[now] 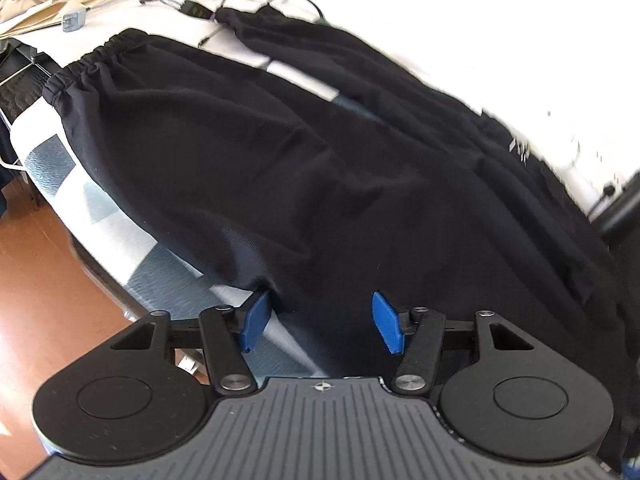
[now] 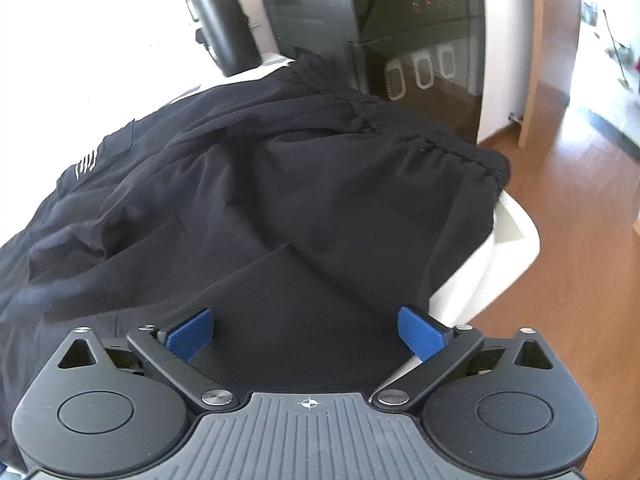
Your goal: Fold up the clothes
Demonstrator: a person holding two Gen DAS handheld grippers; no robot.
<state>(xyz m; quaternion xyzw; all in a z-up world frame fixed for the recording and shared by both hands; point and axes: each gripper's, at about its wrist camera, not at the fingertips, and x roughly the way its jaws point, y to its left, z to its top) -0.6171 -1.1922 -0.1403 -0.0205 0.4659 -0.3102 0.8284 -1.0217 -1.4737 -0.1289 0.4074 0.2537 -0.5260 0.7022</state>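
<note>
a bright room with a brown wood floor [image 2: 560,216] and a white-covered table [image 1: 280,12] carrying a blue-grey patterned cloth sets the scene, and everything below is placed against the black trousers [image 1: 260,168] spread along that table.

the left gripper [image 1: 320,322] hangs at the near edge of the trousers, blue pads wide apart, gripping nothing; one pad sits just beside the fabric's hem edge, the other over the cloth. ahead of it the two legs run away along the table to gathered cuffs [image 1: 80,66], with a strip of patterned cloth showing between them. beyond the cuffs lie cables and papers.

the right gripper [image 2: 306,338] also stands spread and empty, low over the trousers, at the end where the elastic waistband [image 2: 400,124] runs across its view. past the waistband stand a dark bottle [image 2: 220,28] and a black appliance [image 2: 400,40].

so the long axis of the trousers runs sideways between the two grippers: legs toward the left one, waist toward the right. the garment looks flat and lengthwise open, not folded small. any fold turns on each gripper closing on the edge directly ahead of it.
</note>
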